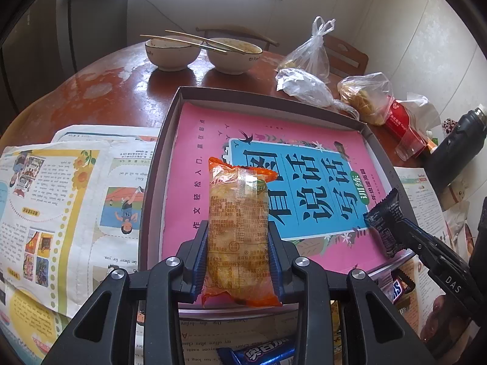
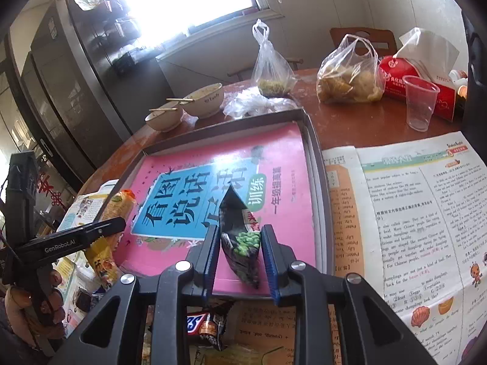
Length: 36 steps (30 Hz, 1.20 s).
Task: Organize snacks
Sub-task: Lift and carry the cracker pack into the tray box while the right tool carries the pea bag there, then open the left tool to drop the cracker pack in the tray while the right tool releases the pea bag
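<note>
Left wrist view: my left gripper (image 1: 237,240) clamps an orange pack (image 1: 239,231), a clear-fronted wrapper with pale contents, hanging over the tray (image 1: 158,164). The tray holds only a pink book (image 1: 197,164), so I judge no snack is placed yet. A blue bar (image 1: 258,354) and more snacks lie below on the newspaper.

Right wrist view: my right gripper (image 2: 240,252) pinches a dark pea pack (image 2: 240,243), creased, above the tray's near edge. A Snickers (image 2: 201,324) waits underneath, so most sorting remains.
</note>
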{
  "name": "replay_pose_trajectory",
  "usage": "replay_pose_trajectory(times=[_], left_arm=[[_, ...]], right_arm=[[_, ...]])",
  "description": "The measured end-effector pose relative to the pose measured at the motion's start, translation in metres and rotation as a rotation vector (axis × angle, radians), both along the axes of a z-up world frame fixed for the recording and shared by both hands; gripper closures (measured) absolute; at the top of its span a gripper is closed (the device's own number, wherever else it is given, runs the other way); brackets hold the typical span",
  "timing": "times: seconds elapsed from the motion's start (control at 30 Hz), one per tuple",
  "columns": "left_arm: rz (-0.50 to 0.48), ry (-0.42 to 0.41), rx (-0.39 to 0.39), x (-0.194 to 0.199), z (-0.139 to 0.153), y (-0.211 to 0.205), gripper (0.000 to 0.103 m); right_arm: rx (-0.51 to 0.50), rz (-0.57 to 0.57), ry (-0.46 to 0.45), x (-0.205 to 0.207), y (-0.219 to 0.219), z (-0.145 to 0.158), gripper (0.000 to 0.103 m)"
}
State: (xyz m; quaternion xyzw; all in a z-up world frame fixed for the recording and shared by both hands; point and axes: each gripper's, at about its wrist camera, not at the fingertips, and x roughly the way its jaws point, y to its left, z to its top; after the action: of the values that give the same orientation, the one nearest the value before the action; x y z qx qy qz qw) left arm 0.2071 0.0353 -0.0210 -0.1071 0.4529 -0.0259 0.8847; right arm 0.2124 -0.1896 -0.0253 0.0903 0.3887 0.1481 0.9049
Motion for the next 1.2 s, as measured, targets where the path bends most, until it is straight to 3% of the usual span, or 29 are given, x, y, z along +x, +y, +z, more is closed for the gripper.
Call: replay_pose_trajectory(times=[0.73,1.2], left_arm=[[0.002,0.016,0.005,-0.003,-0.004,-0.001,0.067],[0.010,0.004,0.000,-0.010,0.003,0.005,0.059]], right_arm=[[-0.028,-0.040,0.007,-0.010,-0.013,0.003,0.074],[-0.033,-0.053,-0.027,-0.021,-0.014,0.014,0.065]])
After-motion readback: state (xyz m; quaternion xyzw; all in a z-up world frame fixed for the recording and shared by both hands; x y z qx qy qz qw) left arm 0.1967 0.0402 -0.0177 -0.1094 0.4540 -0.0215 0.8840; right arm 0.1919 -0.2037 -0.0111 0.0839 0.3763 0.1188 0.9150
